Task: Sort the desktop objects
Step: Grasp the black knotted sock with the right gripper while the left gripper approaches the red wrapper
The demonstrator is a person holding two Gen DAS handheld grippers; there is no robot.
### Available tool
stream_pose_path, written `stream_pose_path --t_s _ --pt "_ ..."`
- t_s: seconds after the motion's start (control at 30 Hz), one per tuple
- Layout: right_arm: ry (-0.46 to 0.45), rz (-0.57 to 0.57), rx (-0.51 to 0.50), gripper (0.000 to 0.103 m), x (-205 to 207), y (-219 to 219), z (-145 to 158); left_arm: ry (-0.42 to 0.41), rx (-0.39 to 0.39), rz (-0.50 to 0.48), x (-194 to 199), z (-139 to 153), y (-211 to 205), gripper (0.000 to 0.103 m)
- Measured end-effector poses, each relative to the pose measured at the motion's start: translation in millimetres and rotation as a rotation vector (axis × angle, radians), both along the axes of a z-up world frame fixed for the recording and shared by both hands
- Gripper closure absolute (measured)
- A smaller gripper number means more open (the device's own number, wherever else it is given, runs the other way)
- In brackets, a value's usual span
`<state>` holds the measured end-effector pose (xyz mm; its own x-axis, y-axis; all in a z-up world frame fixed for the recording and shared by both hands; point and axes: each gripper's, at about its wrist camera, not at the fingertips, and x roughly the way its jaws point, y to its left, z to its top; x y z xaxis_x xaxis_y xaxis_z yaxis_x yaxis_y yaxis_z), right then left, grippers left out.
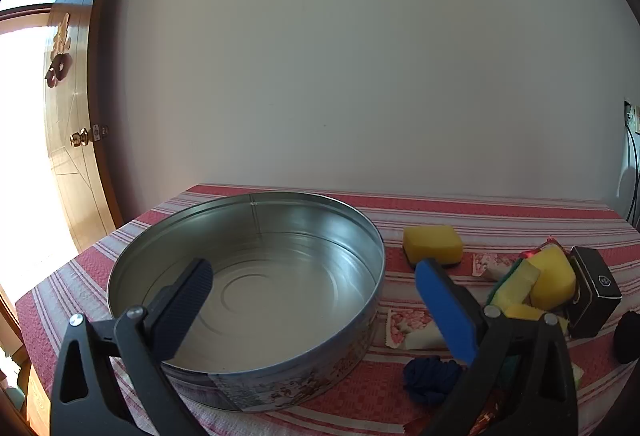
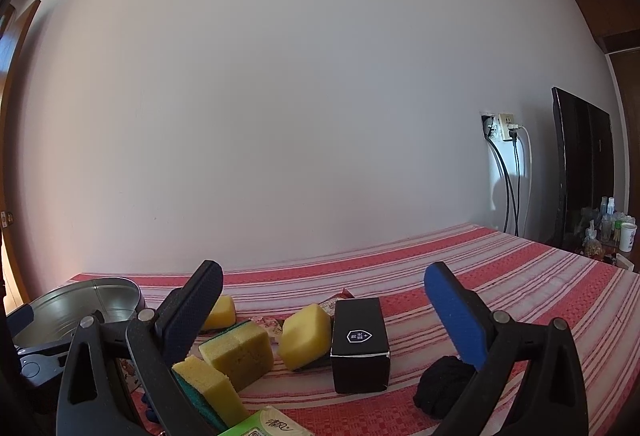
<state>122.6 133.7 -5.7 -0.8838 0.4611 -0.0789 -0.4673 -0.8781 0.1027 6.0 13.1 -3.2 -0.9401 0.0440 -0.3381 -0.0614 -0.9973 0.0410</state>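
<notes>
The sorting is barely starting: the round tin [image 1: 256, 276] on the left is sitting empty while the sponges [image 2: 240, 352], black box [image 2: 360, 344] and dark cloth [image 2: 440, 388] are lying loose to its right, and both the left gripper [image 1: 316, 300] and right gripper [image 2: 324, 316] are hanging wide apart, holding nothing.

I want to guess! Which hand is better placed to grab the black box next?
Right, probably. The open right gripper faces the black box, which stands between its fingers' lines. The left gripper hangs over the empty tin.

Yellow sponges [image 2: 304, 336], red-striped tablecloth [image 2: 520, 268], black box [image 2: 360, 344]
</notes>
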Motion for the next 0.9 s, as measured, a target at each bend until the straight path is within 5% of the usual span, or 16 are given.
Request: stream_pose_path --t_s 0.6,0.9 --pt "0.000 0.047 -0.023 0.001 14 21 9 -0.009 0.000 -0.032 3 -1 4 0.000" --pt "-0.155 -0.015 -0.061 0.001 34 59 -1 -0.077 -0.022 -0.248 22 -3 21 0.000"
